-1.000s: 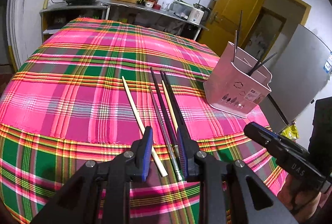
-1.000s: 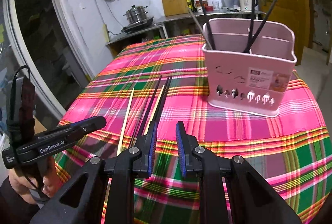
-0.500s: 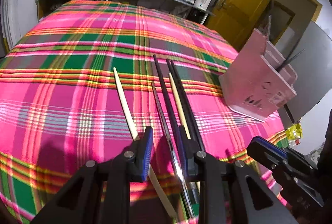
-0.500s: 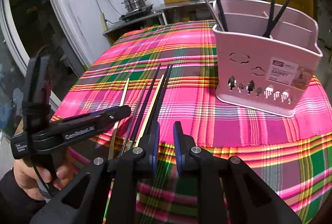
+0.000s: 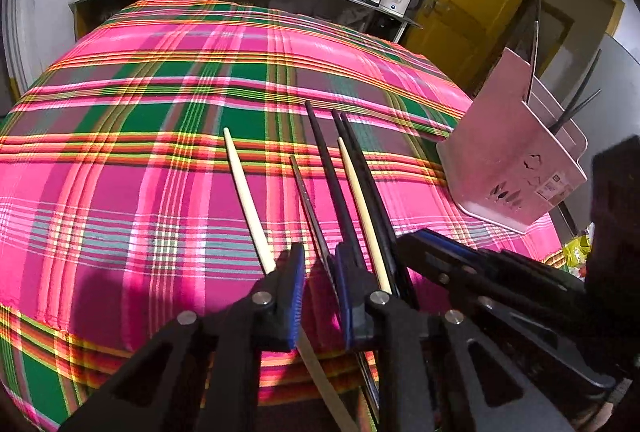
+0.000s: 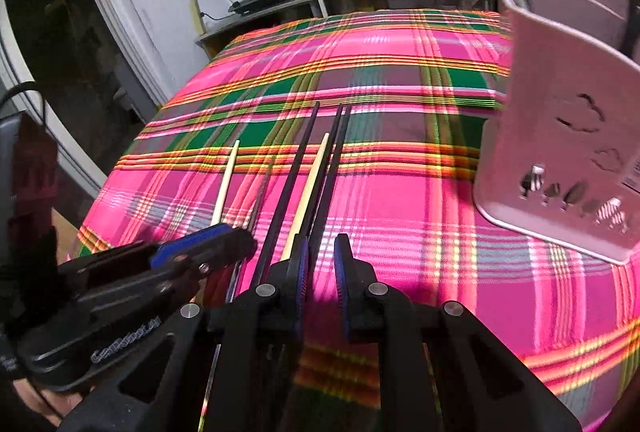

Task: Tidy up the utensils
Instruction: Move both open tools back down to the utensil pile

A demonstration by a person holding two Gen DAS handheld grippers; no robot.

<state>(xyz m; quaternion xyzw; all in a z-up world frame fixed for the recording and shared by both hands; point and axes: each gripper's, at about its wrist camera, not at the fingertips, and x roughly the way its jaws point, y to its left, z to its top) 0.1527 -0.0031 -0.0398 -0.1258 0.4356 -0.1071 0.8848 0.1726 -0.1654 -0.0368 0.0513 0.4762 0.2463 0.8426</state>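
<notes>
In your right wrist view, the side of the left gripper [image 6: 208,244] carries white lettering that reads roughly "GenRobot.AI", blurred but legible. The pink utensil basket [image 5: 508,167] bears a small printed sticker on its front wall; its words are too small and blurred for you to read in either view. Nothing else is readable.

A table covered by a pink, green and yellow plaid tablecloth [image 5: 160,167] carries a loose row of chopsticks lying lengthwise: a pale wooden chopstick [image 5: 244,191] at the left, a thin metal chopstick [image 5: 308,199], three black chopsticks [image 5: 328,167] and another pale chopstick [image 5: 360,207] among them. A pink utensil holder [image 5: 508,167] stands upright at the right, near the table edge
</notes>
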